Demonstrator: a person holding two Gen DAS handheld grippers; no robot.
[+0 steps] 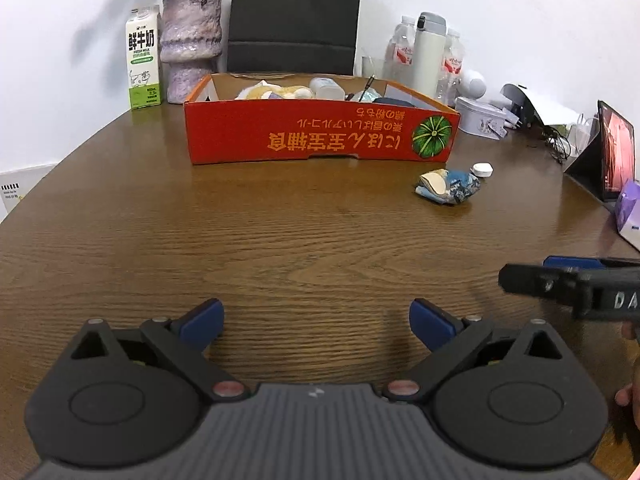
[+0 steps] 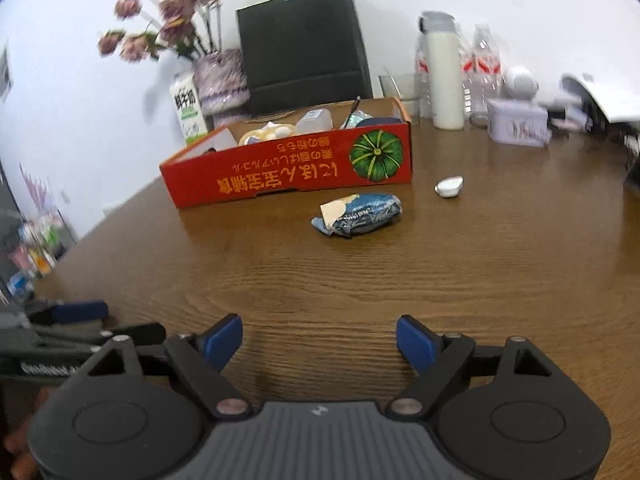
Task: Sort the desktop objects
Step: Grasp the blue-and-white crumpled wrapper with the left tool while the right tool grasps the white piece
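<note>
Brown wood grain covers the bench (image 1: 280, 232), and both claws hang low over its near edge with nothing between their blue pads. The left claw (image 1: 316, 322) is released, its fingers spread wide apart; in the right wrist view the same claw (image 2: 76, 320) shows at 9 o'clock, seen from the side. The right claw (image 2: 320, 340) is likewise released, its fingers well apart, and it enters the left wrist view at 3 o'clock (image 1: 560, 280), where its spread cannot be judged.

At 12 o'clock from the left claw stands the shallow red cardboard box with yellow lettering and a green pumpkin picture (image 1: 320, 132); it already holds several small items, among them a white plastic bottle (image 1: 328, 88). Outside the box, at about 1 o'clock from the left claw, a crumpled blue-and-cream snack wrapper (image 1: 448, 186) lies on the bench, with a small white round cap (image 1: 482, 169) just beside it on the far right. From the right claw the wrapper (image 2: 358, 214) lies at 12 o'clock, near the box's front wall (image 2: 288, 176), and the cap (image 2: 450, 187) at 1 o'clock.

Behind the box stand a green-and-white milk carton (image 1: 143, 68), a mottled purple vase with dried flowers (image 1: 191, 44) and a white thermos flask (image 1: 429, 54).
</note>
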